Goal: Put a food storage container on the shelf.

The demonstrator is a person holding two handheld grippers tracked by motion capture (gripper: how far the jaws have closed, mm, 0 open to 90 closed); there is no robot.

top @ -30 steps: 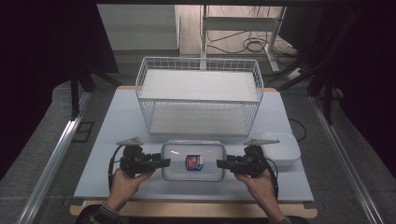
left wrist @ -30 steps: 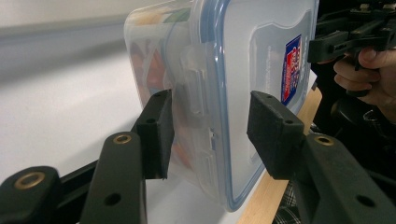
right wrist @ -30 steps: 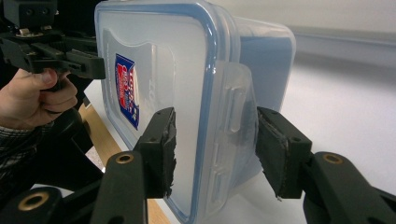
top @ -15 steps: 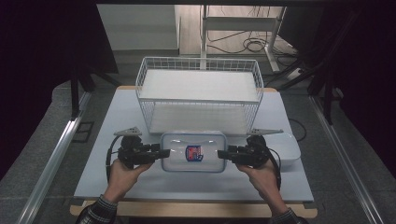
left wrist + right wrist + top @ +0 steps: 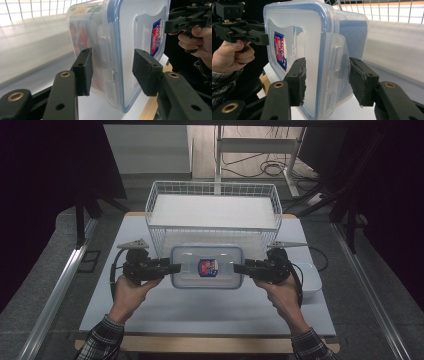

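While both grippers gripped its short ends, the clear lidded container (image 5: 207,266) hung between them above the near half of the white table (image 5: 200,310), just in front of the wire basket (image 5: 214,215). Left gripper (image 5: 172,268) had its jaws half closed on the left end, one pad under the base and one over the lid, straddling the side latch (image 5: 106,53). Right gripper (image 5: 239,268) did likewise on the right end, across its own latch (image 5: 336,56). A white lid or dish (image 5: 311,280) lay at the right edge of the table, near the right hand.

Handling judgement: stiff plastic, smooth walls, likely slippery under the pads; the blue-sealed lid rim gives a lip that should stop it sliding out. Coloured contents showed through the wall in the left gripper view, so some weight inside, probably loose. Keep it level, both ends rising together. Best hold stays at the latched ends, pads flat on lid and base. A tilt or uneven pull could twist it free.
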